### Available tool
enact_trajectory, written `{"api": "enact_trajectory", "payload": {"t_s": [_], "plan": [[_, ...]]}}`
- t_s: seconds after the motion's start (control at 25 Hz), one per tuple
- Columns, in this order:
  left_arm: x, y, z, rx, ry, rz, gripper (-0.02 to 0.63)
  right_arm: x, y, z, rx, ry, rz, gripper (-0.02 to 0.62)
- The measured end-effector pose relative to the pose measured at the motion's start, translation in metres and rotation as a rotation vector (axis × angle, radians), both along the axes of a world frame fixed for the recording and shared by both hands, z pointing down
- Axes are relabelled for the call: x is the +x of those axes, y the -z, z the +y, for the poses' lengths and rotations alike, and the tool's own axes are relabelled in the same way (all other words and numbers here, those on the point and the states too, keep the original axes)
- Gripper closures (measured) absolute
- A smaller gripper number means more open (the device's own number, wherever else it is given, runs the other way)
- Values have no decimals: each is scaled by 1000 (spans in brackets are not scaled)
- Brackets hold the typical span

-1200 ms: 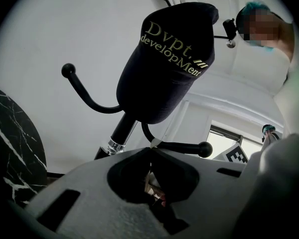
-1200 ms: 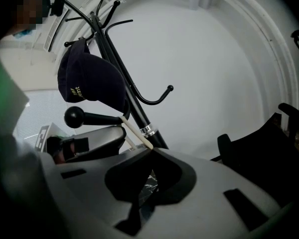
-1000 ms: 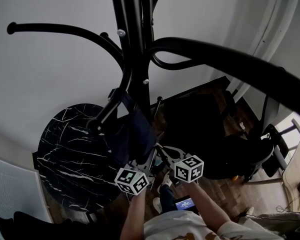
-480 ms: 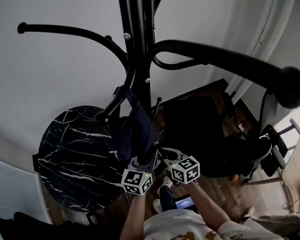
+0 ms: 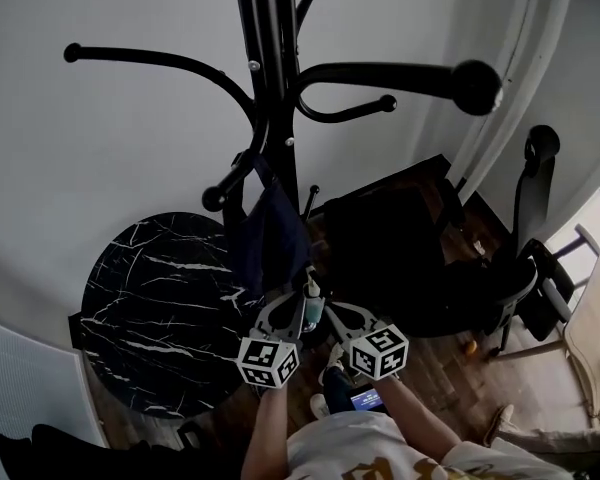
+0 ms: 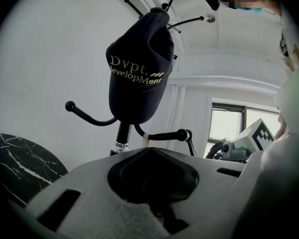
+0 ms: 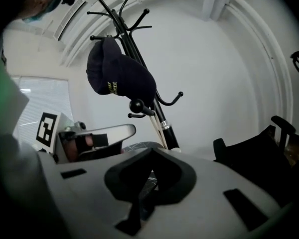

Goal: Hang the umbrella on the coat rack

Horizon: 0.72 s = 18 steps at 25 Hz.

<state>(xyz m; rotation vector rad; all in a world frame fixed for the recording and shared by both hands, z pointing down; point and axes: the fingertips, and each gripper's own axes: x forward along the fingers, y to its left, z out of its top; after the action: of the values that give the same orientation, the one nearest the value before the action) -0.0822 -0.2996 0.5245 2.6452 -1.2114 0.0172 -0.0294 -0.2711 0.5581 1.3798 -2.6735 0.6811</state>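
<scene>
A black coat rack (image 5: 275, 88) stands against the white wall, its curved hooks spreading out. A navy cap (image 5: 268, 238) with pale lettering hangs from a lower hook; it also shows in the left gripper view (image 6: 139, 73) and the right gripper view (image 7: 120, 76). I cannot make out an umbrella for certain. My left gripper (image 5: 283, 310) and right gripper (image 5: 338, 318) sit side by side just below the cap, apart from it. In each gripper's own view the jaws meet, left gripper (image 6: 149, 151) and right gripper (image 7: 150, 152), with nothing clearly held.
A round black marble table (image 5: 150, 298) stands left of the rack's foot. A black armchair (image 5: 400, 258) and an office chair (image 5: 525, 268) stand to the right on the wooden floor. A white radiator (image 5: 20, 398) is at the lower left.
The head view has pulled back, so the near hook no longer crosses the picture. Both grippers have drawn slightly down and away from the bottom of the cap.
</scene>
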Motion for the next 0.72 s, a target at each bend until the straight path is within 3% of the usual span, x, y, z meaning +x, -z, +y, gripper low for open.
{"api": "enact_trajectory", "payload": {"t_s": [0.2, 0.44, 0.72], "plan": [[-3, -2, 16, -21, -2, -31, 586, 12, 10, 20, 20, -40, -3, 583], [-10, 8, 33, -30, 39, 50, 586, 21, 27, 35, 46, -54, -13, 583], [-16, 7, 60, -38, 107, 58, 586, 22, 22, 60, 39, -11, -27, 583]]}}
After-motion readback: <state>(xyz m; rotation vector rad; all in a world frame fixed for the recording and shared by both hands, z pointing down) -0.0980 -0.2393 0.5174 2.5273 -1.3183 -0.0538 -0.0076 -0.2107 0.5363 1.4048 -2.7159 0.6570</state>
